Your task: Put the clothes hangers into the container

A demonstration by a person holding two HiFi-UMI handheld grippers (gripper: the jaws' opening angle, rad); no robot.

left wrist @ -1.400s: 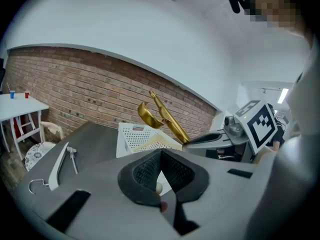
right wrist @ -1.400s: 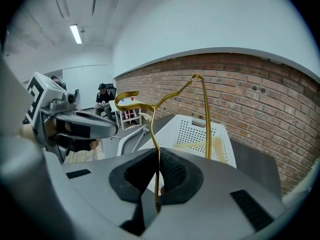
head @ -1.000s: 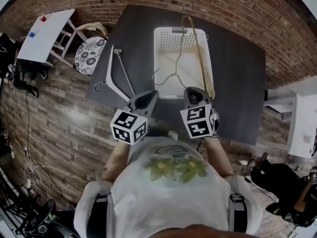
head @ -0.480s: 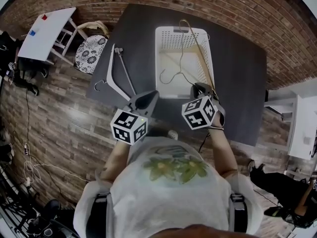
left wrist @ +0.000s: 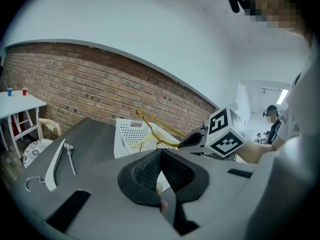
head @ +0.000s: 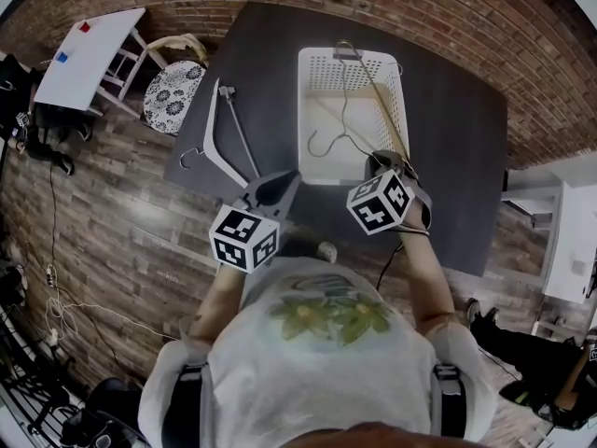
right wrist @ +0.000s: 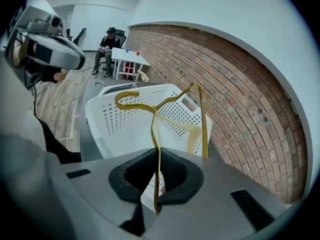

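Ahead of your right gripper (head: 381,161), head view: gold hanger (head: 377,91), tilted over the white container (head: 303,110), hook hanging inside, far end past the back rim. Off to the left of your left gripper (head: 284,183): white hanger (head: 211,133), flat on the bench (head: 457,157). Against a second ago, your right gripper has rolled and dropped toward the container's near corner; the left has held its place.

Left gripper view: fingers (left wrist: 142,174) together, nothing between them.

Right gripper view: fingers (right wrist: 132,176) clamped on the gold hanger's thin bar. Judged light, stiff and slick, so it is likely to swivel in the pinch; best held on a straight run near a bend.
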